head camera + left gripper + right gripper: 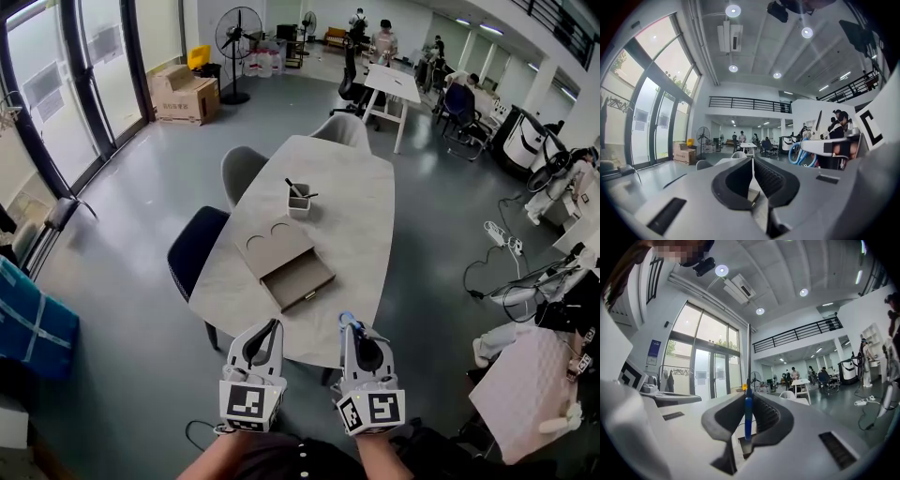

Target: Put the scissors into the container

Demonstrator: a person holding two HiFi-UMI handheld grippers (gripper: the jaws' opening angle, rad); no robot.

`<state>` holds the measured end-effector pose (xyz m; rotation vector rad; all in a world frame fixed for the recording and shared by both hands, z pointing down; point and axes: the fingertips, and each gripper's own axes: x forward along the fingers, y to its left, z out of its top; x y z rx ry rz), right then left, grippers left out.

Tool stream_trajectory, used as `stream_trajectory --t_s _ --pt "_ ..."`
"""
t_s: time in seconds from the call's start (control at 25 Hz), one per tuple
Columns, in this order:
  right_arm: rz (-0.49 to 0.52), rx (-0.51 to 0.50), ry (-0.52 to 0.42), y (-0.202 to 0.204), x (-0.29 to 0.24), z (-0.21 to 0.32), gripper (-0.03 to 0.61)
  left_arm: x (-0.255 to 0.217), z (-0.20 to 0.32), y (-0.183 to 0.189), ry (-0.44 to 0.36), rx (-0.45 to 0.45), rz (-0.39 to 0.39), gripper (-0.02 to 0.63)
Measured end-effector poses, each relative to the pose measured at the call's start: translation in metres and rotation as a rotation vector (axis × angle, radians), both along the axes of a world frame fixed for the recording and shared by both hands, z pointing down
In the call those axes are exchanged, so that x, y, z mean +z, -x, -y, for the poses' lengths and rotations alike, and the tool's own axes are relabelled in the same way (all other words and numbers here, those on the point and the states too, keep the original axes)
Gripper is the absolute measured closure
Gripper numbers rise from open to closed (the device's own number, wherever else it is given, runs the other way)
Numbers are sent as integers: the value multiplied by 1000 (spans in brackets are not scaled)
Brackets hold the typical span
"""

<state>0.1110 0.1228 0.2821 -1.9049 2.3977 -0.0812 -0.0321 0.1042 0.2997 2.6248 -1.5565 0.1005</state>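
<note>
The scissors (748, 414) have blue handles and a thin blade that points straight up in the right gripper view. My right gripper (748, 401) is shut on them. In the head view that gripper (350, 326) hovers over the near edge of the table, with a bit of blue handle (346, 318) showing at its tip. The container (299, 201) is a small white cup with dark pens in it, standing mid-table beyond both grippers. My left gripper (272, 326) is level with the right one, shut and empty (753, 164). The left gripper view shows the scissors' blue loops (799, 152).
A light stone-patterned table (361, 220) carries a flat grey box (281, 253) with an open drawer, between the grippers and the cup. Chairs (242, 172) (194, 246) stand along the table's left side. Cables and a power strip (506, 244) lie on the floor at the right.
</note>
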Motion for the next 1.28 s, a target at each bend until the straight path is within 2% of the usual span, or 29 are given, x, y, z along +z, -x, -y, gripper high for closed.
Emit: stream_trajectory --t_s 0.32,0.6,0.8,1.28 --pt "1 38 12 30 10 51 537 6 52 26 3 48 7 592" --pt "9 72 45 38 14 77 537 11 83 40 23 71 7 592" --pt "-1 81 61 31 24 99 537 24 107 35 56 68 5 592" --pt "26 44 79 9 30 172 537 26 164 11 47 60 12 592"
